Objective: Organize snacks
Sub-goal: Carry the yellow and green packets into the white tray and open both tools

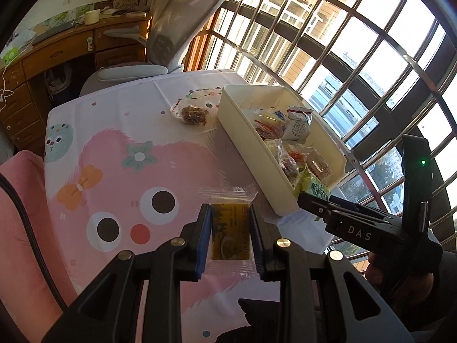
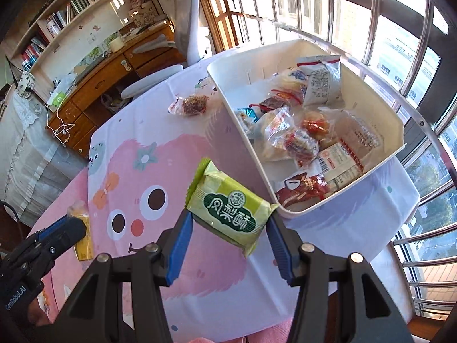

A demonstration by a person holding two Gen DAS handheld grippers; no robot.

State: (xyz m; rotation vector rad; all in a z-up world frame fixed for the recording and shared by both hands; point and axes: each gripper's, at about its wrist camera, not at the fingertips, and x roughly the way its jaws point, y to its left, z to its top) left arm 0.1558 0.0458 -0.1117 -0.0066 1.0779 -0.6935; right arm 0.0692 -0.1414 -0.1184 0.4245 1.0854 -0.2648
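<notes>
My left gripper [image 1: 230, 214] is shut on a yellow snack packet [image 1: 230, 233] in clear wrap, held above the pink cartoon tablecloth [image 1: 120, 143]. My right gripper [image 2: 228, 223] is shut on a green pineapple-cake packet [image 2: 228, 210], lifted near the front corner of the white bin [image 2: 382, 108]. The bin [image 1: 245, 131] holds several wrapped snacks. One clear-wrapped brown snack [image 1: 192, 113] lies on the cloth left of the bin, also seen as the brown snack [image 2: 192, 104] in the right wrist view. The left gripper with its yellow packet [image 2: 81, 238] shows at the lower left there.
A grey office chair [image 1: 171, 37] stands behind the table beside a wooden desk [image 1: 57, 54]. Barred windows [image 1: 342, 43] curve along the right. A pink cushion [image 1: 20, 228] lies at the table's left edge. A bookshelf [image 2: 65, 8] fills the far wall.
</notes>
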